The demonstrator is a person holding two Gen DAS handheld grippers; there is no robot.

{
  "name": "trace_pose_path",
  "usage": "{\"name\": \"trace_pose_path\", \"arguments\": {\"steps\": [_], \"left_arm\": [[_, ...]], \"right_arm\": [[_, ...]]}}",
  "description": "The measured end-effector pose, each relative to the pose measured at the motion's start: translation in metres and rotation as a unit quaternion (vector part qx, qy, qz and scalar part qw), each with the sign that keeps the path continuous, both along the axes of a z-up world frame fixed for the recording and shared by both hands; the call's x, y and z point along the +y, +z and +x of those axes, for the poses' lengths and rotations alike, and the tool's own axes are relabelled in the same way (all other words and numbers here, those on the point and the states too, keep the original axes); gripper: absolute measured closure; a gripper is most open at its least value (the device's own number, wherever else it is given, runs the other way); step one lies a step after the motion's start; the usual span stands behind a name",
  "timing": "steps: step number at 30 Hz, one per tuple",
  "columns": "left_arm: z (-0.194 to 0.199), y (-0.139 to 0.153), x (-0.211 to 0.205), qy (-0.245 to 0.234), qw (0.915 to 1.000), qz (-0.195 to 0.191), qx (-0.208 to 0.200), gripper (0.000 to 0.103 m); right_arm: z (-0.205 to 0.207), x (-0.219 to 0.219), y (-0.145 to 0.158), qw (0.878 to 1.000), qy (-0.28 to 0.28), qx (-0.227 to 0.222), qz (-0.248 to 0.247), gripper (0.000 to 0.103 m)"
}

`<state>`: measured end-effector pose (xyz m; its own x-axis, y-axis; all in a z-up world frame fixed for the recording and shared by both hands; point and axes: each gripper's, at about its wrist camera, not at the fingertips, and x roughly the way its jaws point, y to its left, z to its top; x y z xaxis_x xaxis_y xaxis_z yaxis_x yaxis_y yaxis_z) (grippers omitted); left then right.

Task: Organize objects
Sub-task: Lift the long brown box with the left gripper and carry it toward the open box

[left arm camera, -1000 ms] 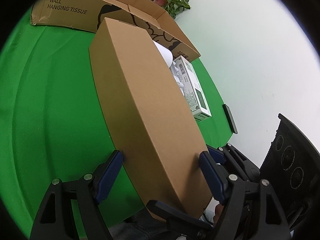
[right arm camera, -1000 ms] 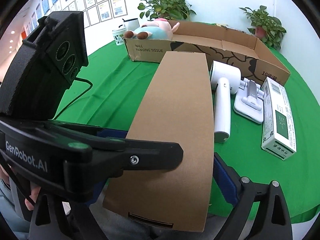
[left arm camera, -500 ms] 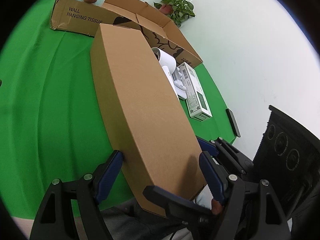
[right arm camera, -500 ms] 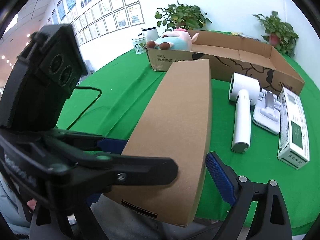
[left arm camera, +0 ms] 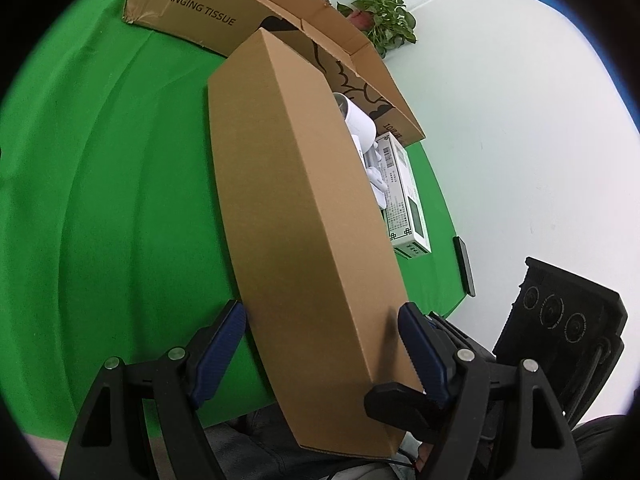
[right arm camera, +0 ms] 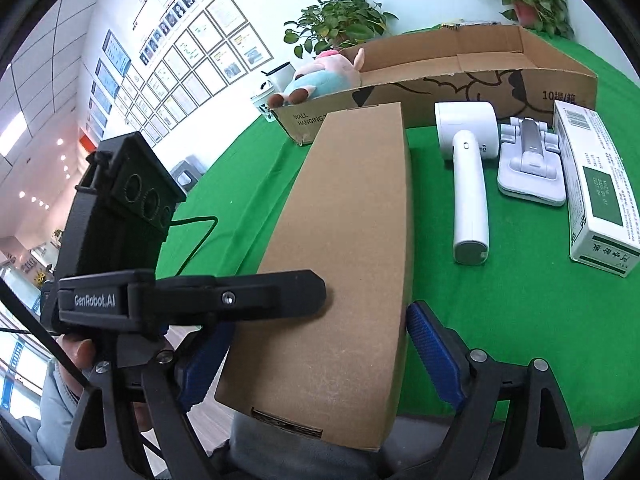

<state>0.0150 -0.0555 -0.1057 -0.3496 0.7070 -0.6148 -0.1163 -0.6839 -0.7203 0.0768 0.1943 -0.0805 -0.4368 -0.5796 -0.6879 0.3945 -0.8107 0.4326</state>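
My left gripper (left arm camera: 320, 344) clamps the near end of the long brown box (left arm camera: 304, 240) across its width, both blue pads pressed to its sides, so the box juts out over the near edge of the green table (left arm camera: 100, 180). My right gripper (right arm camera: 312, 356) straddles the same near end with its jaws closing (the right pad looks at or just off the box side; I cannot tell whether it grips). To the right lie a white hair dryer (right arm camera: 468, 184), a white stand (right arm camera: 528, 168) and a green-and-white carton (right arm camera: 596, 192); the open cardboard bin (right arm camera: 472, 76) holding a plush toy (right arm camera: 320, 80) is at the far side.
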Motion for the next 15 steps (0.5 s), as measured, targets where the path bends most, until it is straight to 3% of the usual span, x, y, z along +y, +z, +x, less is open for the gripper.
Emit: {"name": "trace_pose_path", "arguments": {"steps": [7, 15], "left_arm": [[0.001, -0.005, -0.006, 0.007, 0.9995, 0.022, -0.021, 0.024], [0.011, 0.006, -0.007, 0.015, 0.9999, -0.005, 0.001, 0.025]], "right_arm": [[0.001, 0.003, -0.001, 1.000, 0.007, -0.008, -0.021, 0.017], [0.004, 0.003, 0.001, 0.999, 0.009, -0.012, -0.028, 0.017]]}}
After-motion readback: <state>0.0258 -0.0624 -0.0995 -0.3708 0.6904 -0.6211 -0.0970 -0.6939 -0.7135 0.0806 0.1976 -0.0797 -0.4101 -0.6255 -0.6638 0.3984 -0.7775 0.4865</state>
